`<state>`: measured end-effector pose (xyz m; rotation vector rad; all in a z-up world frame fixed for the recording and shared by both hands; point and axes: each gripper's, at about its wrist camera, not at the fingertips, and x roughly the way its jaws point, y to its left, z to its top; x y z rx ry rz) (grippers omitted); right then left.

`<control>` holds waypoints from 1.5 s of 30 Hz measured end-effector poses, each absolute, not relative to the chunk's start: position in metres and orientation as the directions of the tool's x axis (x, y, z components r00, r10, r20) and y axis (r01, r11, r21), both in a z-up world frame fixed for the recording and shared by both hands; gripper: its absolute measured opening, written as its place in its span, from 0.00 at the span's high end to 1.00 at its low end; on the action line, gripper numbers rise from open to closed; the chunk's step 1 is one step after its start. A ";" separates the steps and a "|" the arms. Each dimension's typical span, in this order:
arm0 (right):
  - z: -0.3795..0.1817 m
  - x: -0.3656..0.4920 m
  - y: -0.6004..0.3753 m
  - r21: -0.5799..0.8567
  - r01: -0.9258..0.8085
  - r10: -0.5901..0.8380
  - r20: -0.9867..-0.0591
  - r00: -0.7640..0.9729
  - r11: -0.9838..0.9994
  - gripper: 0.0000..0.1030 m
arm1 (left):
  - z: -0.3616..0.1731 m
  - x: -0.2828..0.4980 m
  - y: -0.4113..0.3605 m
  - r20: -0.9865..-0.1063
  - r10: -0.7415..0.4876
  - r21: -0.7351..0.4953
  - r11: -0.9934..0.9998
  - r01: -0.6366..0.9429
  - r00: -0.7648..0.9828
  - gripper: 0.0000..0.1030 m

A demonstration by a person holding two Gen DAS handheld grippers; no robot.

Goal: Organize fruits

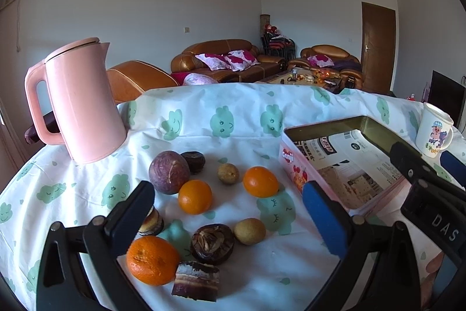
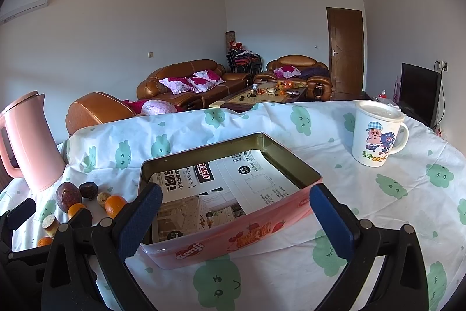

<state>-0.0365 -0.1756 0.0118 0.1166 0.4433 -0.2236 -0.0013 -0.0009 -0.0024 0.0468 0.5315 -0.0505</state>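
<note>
Left gripper point(image 1: 233, 212): jaws spread wide, nothing between the pads, hanging above the fruit cluster on the left part of the tabletop point(image 1: 291, 276). Right gripper point(image 2: 236, 220): jaws spread wide, holding nothing, hanging over the near edge of the tin point(image 2: 233, 235).

Fruit, all loose on the cloth, none in the tin:
- purple fruit point(image 1: 169, 172) toward the far side, just beside the kettle point(image 1: 84, 104)
- dark fruit point(image 1: 193, 161) touching it behind
- three oranges: one mid-cluster point(image 1: 195, 196), one nearer the tin point(image 1: 260, 181), one at the near edge point(image 1: 153, 260)
- two small tan fruits: far point(image 1: 228, 173), near point(image 1: 250, 231)
- brown husked fruit point(image 1: 212, 244) between the near orange and the near tan fruit
- layered block point(image 1: 195, 280) at the near edge, touching the near orange
- one more item partly hidden behind the left finger; cannot identify.

Tin: open, right of the fruit, lined with printed paper point(image 2: 221, 188). Mug point(image 2: 375, 133) upright toward the far right corner, well apart from the tin. Kettle upright at the far left edge.
</note>
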 end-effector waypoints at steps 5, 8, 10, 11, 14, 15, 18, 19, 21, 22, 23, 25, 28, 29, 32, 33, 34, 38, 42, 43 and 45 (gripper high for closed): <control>0.010 -0.034 -0.178 0.065 0.238 -0.187 -0.438 0.879 0.969 0.01 | -0.003 -0.002 -0.001 -0.508 -0.036 0.032 0.998 0.060 0.861 0.00; 0.011 -0.035 -0.177 0.066 0.238 -0.186 -0.439 0.879 0.969 0.01 | -0.003 -0.002 -0.001 -0.508 -0.035 0.032 0.998 0.059 0.861 0.00; 0.011 -0.036 -0.177 0.067 0.238 -0.185 -0.440 0.879 0.969 0.01 | -0.003 -0.002 -0.002 -0.507 -0.035 0.032 0.998 0.059 0.861 0.00; 0.011 -0.036 -0.177 0.067 0.238 -0.185 -0.440 0.879 0.969 0.01 | -0.003 -0.002 -0.002 -0.508 -0.036 0.031 0.998 0.060 0.861 0.00; 0.010 -0.036 -0.175 0.067 0.238 -0.185 -0.441 0.878 0.969 0.01 | -0.003 -0.002 -0.002 -0.507 -0.035 0.033 0.998 0.059 0.861 0.00; 0.010 -0.036 -0.175 0.068 0.238 -0.185 -0.441 0.878 0.969 0.01 | -0.003 -0.002 -0.002 -0.507 -0.035 0.032 0.998 0.059 0.861 0.00; 0.010 -0.036 -0.175 0.069 0.238 -0.185 -0.441 0.878 0.969 0.01 | -0.003 -0.002 -0.002 -0.508 -0.034 0.032 0.998 0.058 0.861 0.00; 0.010 -0.037 -0.175 0.069 0.238 -0.185 -0.441 0.878 0.969 0.01 | -0.003 -0.002 -0.002 -0.508 -0.034 0.032 0.998 0.059 0.861 0.00; 0.010 -0.036 -0.175 0.069 0.239 -0.185 -0.443 0.877 0.968 0.01 | -0.003 -0.002 -0.002 -0.508 -0.034 0.033 0.998 0.059 0.861 0.00; 0.010 -0.036 -0.175 0.070 0.239 -0.185 -0.443 0.877 0.968 0.01 | -0.003 -0.002 -0.002 -0.508 -0.035 0.033 0.998 0.059 0.861 0.00; 0.009 -0.036 -0.175 0.070 0.239 -0.184 -0.443 0.878 0.968 0.01 | -0.003 -0.002 -0.002 -0.508 -0.035 0.033 0.998 0.059 0.861 0.00; 0.010 -0.036 -0.175 0.071 0.239 -0.184 -0.443 0.878 0.968 0.01 | -0.003 -0.002 -0.002 -0.508 -0.034 0.033 0.998 0.060 0.861 0.00; 0.010 -0.036 -0.175 0.071 0.239 -0.184 -0.443 0.877 0.968 0.01 | -0.003 -0.002 -0.002 -0.509 -0.035 0.033 0.998 0.059 0.860 0.00; 0.009 -0.036 -0.175 0.072 0.240 -0.184 -0.443 0.877 0.968 0.01 | -0.003 -0.002 -0.002 -0.509 -0.035 0.032 0.998 0.059 0.860 0.00; 0.010 -0.036 -0.176 0.073 0.239 -0.183 -0.444 0.877 0.968 0.01 | -0.003 -0.002 -0.002 -0.509 -0.035 0.032 0.998 0.060 0.860 0.00; 0.010 -0.036 -0.175 0.073 0.238 -0.182 -0.444 0.877 0.968 0.01 | -0.002 -0.002 -0.002 -0.510 -0.035 0.033 0.998 0.060 0.860 0.00; 0.010 -0.036 -0.176 0.073 0.239 -0.183 -0.444 0.877 0.968 0.01 | -0.002 -0.002 -0.002 -0.510 -0.035 0.033 0.998 0.060 0.859 0.00; 0.010 -0.036 -0.176 0.074 0.239 -0.182 -0.444 0.877 0.968 0.01 | -0.002 -0.001 -0.001 -0.511 -0.035 0.032 0.998 0.059 0.859 0.00; 0.010 -0.036 -0.175 0.073 0.238 -0.182 -0.446 0.876 0.968 0.01 | -0.002 -0.001 -0.001 -0.511 -0.035 0.031 0.998 0.059 0.859 0.00; 0.009 -0.036 -0.175 0.074 0.238 -0.182 -0.446 0.876 0.968 0.01 | -0.002 -0.001 -0.001 -0.511 -0.035 0.031 0.998 0.059 0.859 0.00; 0.009 -0.036 -0.175 0.075 0.237 -0.181 -0.445 0.877 0.969 0.01 | -0.002 -0.001 -0.001 -0.511 -0.035 0.031 0.998 0.059 0.859 0.00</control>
